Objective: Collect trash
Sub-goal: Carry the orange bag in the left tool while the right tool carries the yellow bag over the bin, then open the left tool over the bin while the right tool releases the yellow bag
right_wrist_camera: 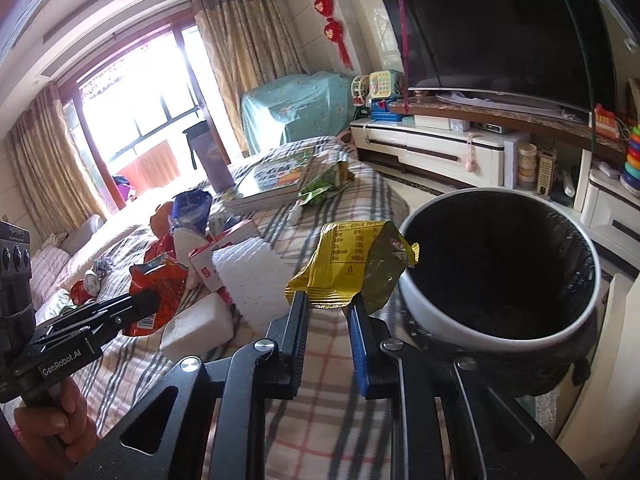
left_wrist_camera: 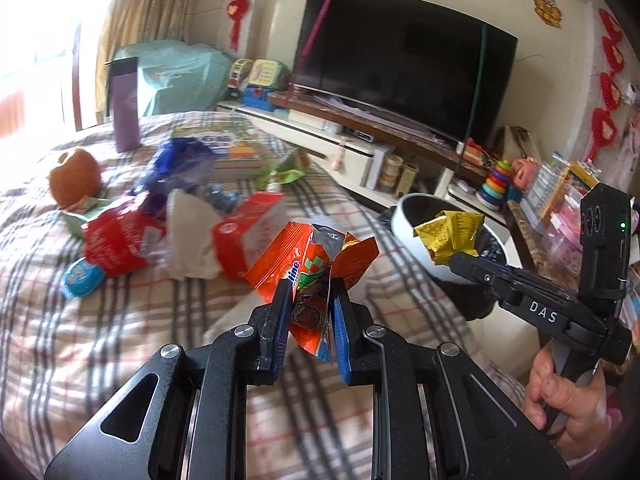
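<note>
Though print blurs, left claw pinches orange wrapper | right claw pinches yellow wrapper

A crumpled orange snack wrapper and a yellow one hang pinched above the plaid bedspread, beside the white-rimmed, black-lined bin.

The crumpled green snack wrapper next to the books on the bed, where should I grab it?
Grip the raised torn edge of the crumpled green snack wrapper, coming from above on the side away from the stacked books. That flap stands off the plaid bedcover, so fingers can close across it.
</note>
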